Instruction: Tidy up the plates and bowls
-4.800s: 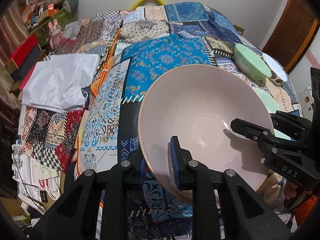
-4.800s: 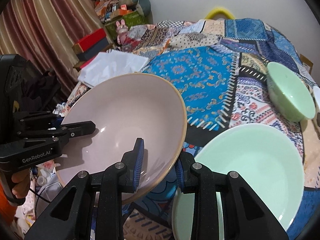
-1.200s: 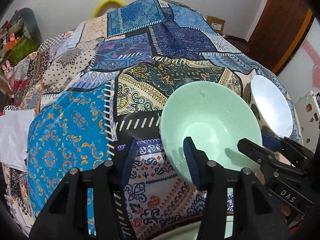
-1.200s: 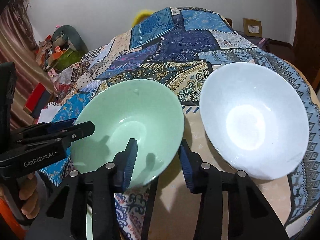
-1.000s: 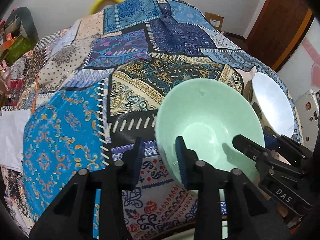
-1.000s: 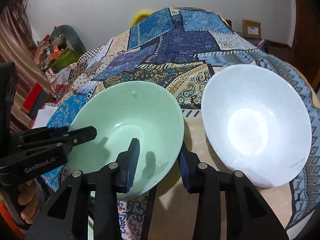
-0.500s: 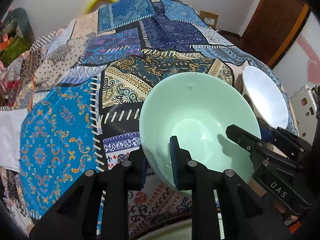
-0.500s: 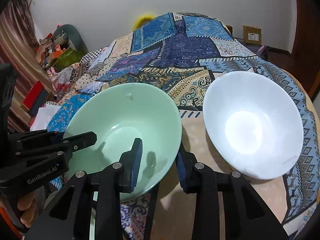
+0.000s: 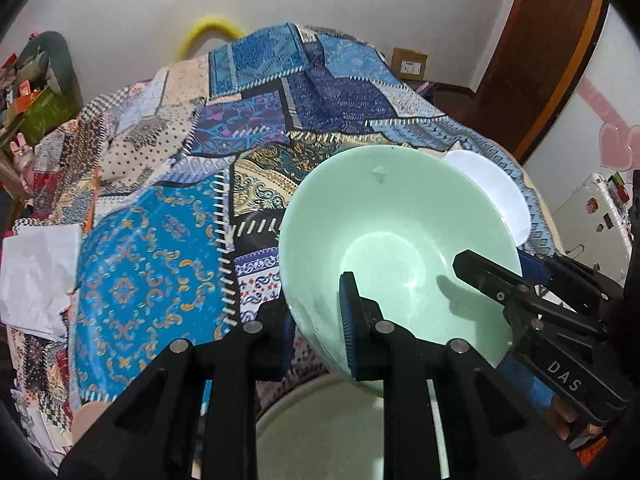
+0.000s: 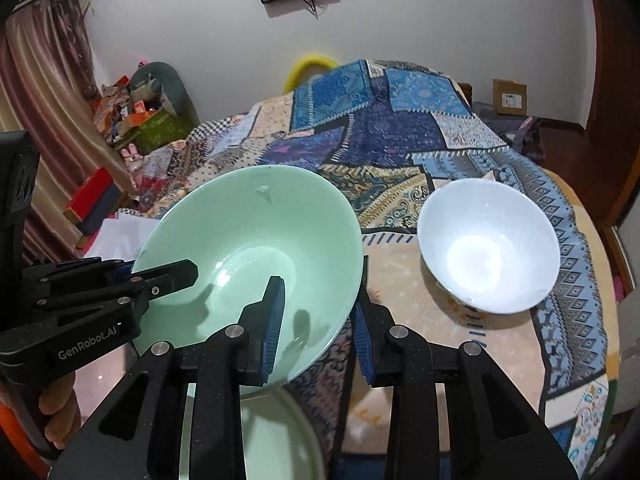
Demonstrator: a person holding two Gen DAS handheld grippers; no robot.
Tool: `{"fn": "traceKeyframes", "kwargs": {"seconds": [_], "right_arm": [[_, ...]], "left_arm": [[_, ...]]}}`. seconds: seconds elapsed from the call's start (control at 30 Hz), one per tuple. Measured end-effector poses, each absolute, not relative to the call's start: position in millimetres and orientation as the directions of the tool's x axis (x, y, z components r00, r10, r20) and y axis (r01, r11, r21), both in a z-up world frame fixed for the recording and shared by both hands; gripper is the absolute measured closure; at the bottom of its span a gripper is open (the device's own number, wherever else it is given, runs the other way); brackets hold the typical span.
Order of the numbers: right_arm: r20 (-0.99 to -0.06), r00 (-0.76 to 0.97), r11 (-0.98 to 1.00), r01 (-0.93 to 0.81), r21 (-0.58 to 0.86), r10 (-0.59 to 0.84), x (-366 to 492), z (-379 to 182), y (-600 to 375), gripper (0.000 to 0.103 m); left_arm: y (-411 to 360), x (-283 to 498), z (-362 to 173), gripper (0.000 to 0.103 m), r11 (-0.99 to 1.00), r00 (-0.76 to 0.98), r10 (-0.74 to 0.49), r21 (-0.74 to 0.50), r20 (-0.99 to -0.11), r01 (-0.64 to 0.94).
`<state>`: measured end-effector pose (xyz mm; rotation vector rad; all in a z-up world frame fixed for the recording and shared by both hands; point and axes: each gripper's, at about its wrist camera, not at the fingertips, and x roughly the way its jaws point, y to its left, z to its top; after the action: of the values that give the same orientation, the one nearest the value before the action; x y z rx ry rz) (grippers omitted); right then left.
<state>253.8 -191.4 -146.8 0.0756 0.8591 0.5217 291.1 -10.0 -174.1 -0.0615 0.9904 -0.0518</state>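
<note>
In the left wrist view, we see our left claw (image 9: 316, 316) pinching the near-left rim of the green bowl (image 9: 400, 240), one pad inside the bowl, the other outside under the wall. The bowl is tilted and held clear of the patchwork cloth (image 9: 160, 260), above the green plate (image 9: 340, 432). The right claw (image 9: 516, 276) grips the far rim.

In the right wrist view, we see the right claw (image 10: 318, 328) clamped on the bowl's (image 10: 256, 248) near-right rim, and the left claw (image 10: 160, 276) holds the opposite edge. The white bowl (image 10: 488, 244) sits on the cloth to the right, well apart.
</note>
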Motion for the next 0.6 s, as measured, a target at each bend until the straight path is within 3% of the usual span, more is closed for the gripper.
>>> {"fn": "traceKeyframes", "kwargs": {"seconds": [0.6], "right_arm": [[-0.639, 0.567, 0.836, -0.492, 0.244, 0.52, 195, -103, -165, 0.073]], "left_arm": [[9, 195, -112, 0.083, 0.999, 0.627, -0.008, -0.033, -0.779, -0.028]]}}
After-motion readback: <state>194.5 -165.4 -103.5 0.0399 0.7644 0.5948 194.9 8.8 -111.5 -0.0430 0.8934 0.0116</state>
